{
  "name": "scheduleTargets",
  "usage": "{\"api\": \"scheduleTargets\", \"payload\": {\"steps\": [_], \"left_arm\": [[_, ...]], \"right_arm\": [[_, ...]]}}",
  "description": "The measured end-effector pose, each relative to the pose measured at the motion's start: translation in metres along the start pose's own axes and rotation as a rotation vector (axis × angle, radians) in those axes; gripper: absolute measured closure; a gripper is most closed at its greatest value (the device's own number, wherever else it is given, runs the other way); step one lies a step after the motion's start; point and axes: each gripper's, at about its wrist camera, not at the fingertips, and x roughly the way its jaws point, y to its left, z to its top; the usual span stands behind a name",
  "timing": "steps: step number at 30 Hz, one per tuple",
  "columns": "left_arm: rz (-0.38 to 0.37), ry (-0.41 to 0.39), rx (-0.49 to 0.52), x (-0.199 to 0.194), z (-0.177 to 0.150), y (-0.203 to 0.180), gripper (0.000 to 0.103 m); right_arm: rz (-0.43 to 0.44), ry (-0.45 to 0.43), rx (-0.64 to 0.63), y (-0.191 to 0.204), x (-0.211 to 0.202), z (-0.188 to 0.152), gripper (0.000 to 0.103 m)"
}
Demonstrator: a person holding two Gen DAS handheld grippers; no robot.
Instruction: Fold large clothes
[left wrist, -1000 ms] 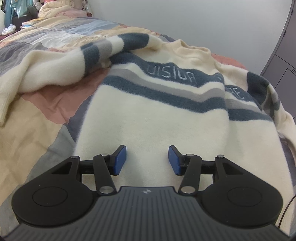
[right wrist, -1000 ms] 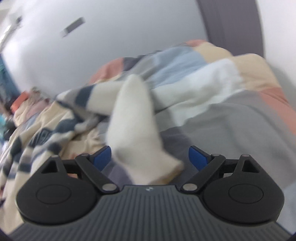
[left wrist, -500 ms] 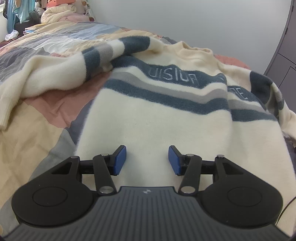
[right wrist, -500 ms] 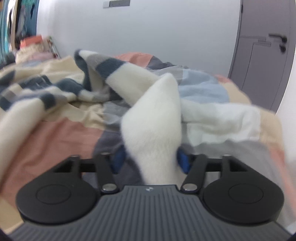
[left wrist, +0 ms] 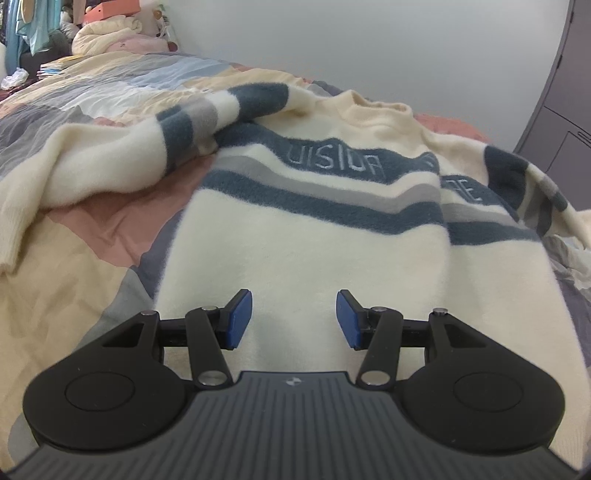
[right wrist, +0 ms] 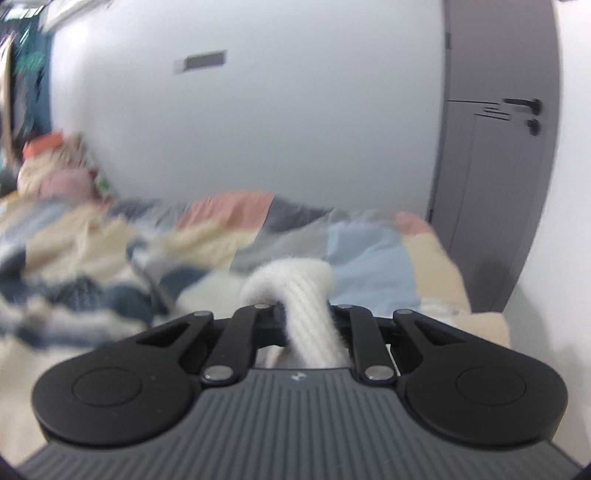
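A cream sweater (left wrist: 314, 229) with blue and grey chest stripes lies face up on a patchwork bedspread (left wrist: 66, 295). Its one sleeve (left wrist: 110, 158) trails off to the left, and the other sleeve (left wrist: 535, 192) runs off to the right. My left gripper (left wrist: 293, 319) hovers low over the sweater's lower body, its blue pads apart with nothing between them. In the blurred right wrist view, my right gripper (right wrist: 306, 325) is lifted above the bed. Its jaws are closing on the ribbed cream cuff (right wrist: 295, 280), which bulges out over them and hides the pads.
A grey door (right wrist: 498, 147) with a dark handle stands by the bed's far right corner, beside a white wall. A pile of bedding and clothes (left wrist: 107, 33) sits beyond the bed at the far left. The bedspread (right wrist: 369, 254) lies rumpled under the sleeve.
My right gripper went from open around the sleeve end to pinching the cuff and rose with it, now facing the wall. The left gripper stayed put.
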Motion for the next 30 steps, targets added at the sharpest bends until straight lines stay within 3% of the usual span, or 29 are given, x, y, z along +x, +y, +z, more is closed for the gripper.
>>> {"api": "scheduleTargets", "payload": {"steps": [5, 9, 13, 21, 25, 30], "left_arm": [[-0.013, -0.022, -0.036, -0.013, 0.002, 0.005, 0.046], [-0.026, -0.040, -0.059, -0.025, 0.004, 0.012, 0.046], [-0.051, -0.061, -0.082, -0.037, 0.006, 0.018, 0.046], [-0.107, -0.106, -0.128, -0.062, 0.012, 0.035, 0.046], [-0.131, -0.125, -0.183, -0.073, 0.016, 0.053, 0.046], [-0.150, -0.140, -0.255, -0.084, 0.021, 0.077, 0.046]], "right_arm": [[-0.040, -0.028, 0.063, -0.005, -0.029, 0.045, 0.089], [-0.011, -0.038, 0.013, 0.028, -0.054, 0.063, 0.089], [0.090, -0.042, -0.053, 0.087, -0.079, 0.078, 0.089], [0.379, -0.049, -0.141, 0.219, -0.120, 0.105, 0.093], [0.501, -0.019, -0.219, 0.284, -0.127, 0.096, 0.093], [0.622, 0.095, -0.267, 0.355, -0.123, 0.066, 0.093]]}}
